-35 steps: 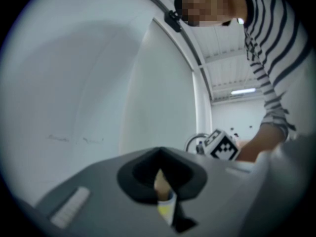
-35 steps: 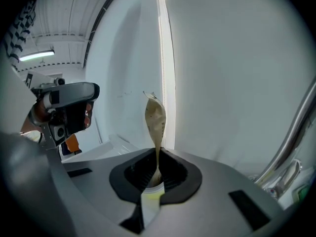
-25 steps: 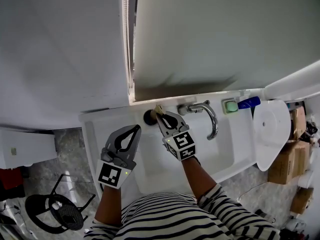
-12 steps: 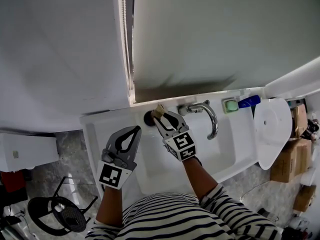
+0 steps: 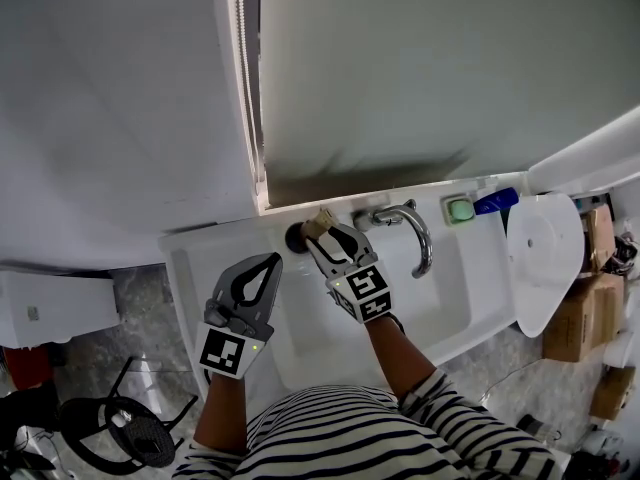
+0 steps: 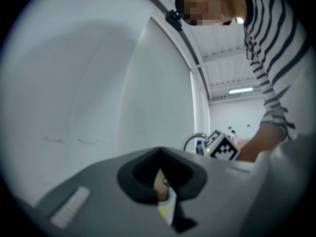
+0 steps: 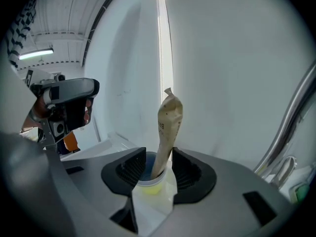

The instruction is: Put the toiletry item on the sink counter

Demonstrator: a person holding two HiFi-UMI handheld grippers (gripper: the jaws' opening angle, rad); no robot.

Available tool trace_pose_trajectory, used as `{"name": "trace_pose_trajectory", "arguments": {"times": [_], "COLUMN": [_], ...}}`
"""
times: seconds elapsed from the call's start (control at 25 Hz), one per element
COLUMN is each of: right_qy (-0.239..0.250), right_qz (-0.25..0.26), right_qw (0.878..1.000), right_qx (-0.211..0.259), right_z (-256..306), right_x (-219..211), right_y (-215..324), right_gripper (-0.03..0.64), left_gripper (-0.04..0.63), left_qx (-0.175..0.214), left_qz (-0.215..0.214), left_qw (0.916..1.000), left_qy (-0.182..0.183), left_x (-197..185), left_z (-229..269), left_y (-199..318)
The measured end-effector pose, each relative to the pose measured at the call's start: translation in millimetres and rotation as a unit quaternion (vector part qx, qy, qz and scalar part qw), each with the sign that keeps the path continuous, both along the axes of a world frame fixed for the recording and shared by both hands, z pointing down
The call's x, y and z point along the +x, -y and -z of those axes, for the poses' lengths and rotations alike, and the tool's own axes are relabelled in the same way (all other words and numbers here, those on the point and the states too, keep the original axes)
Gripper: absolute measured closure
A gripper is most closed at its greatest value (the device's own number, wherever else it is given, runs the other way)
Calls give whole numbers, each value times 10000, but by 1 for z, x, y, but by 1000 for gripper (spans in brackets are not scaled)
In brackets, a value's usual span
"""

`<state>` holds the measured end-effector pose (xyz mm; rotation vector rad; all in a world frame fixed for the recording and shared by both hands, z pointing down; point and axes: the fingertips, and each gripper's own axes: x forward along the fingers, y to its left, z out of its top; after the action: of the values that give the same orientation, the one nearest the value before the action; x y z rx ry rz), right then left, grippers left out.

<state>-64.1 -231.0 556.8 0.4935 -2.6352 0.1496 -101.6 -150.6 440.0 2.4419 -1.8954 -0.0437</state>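
Observation:
A beige toiletry tube (image 5: 320, 222) stands upright in a small cup (image 7: 148, 181) at the back of the white sink counter (image 5: 225, 233), left of the faucet (image 5: 415, 233). My right gripper (image 5: 325, 236) is around it and its jaws are opening. In the right gripper view the tube (image 7: 169, 127) rises between the spread pads, with a gap showing on its left side. My left gripper (image 5: 272, 259) is shut and holds nothing. It hangs over the basin, left of the right one, and also shows in the right gripper view (image 7: 66, 95).
A green soap (image 5: 461, 209) and a blue item (image 5: 497, 202) lie on the counter right of the faucet. A white oval lid (image 5: 543, 258) and cardboard boxes (image 5: 590, 298) are at the right. A black chair (image 5: 120, 433) stands on the floor at lower left. A wall rises close behind the counter.
The right gripper's jaws have spread apart from the tube, which stays standing in its cup. Both grippers stay roughly where they were.

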Motion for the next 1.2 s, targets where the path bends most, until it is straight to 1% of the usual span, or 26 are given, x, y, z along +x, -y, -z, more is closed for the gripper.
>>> {"name": "trace_pose_trajectory", "arguments": {"times": [0.56, 0.88, 1.2], "right_qy": [170, 128, 262], "right_qz": [-205, -217, -273], "right_qw": [9995, 9996, 9993], "right_qx": [-152, -97, -52], "right_z": [7, 8, 20], "right_x": [11, 16, 24], "right_y": [-1, -1, -5], "right_gripper": [463, 462, 462], "left_gripper": [589, 589, 589], "left_qx": [40, 44, 53], "left_qz": [-1, -22, -44], "left_qw": [10000, 9999, 9999], "left_qy": [63, 108, 111], "left_x": [3, 7, 10], "left_z": [3, 4, 5], "left_y": [-3, -4, -2]}}
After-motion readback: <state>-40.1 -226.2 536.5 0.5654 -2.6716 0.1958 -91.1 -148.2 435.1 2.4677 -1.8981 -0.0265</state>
